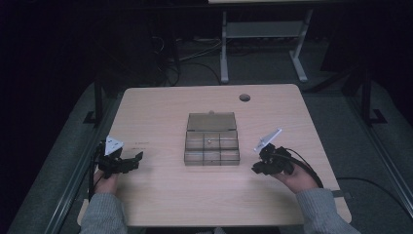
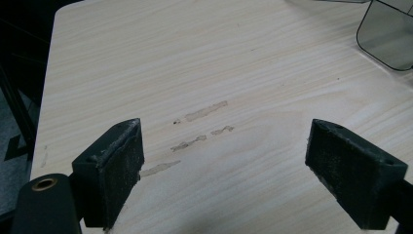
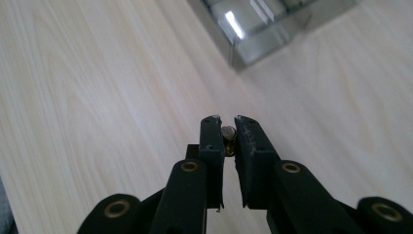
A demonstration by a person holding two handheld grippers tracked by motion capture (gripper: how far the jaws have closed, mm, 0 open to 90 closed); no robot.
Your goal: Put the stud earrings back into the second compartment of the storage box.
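Right gripper, jaws pressed nearly together on a small brass-coloured cylindrical part, which sits pinched between the two pads just below their tips. The gripper is held above bare tabletop, near the right front corner of a clear plastic compartment box; a corner of that box appears beyond the jaws. The box stands at the middle of the light wooden table with its lid open toward the far side; a small item lies in one rear compartment, too small to identify. Left gripper, jaws spread wide and empty, over the table's left part, well apart from the box. Pale scuff marks show on the wood between its jaws.
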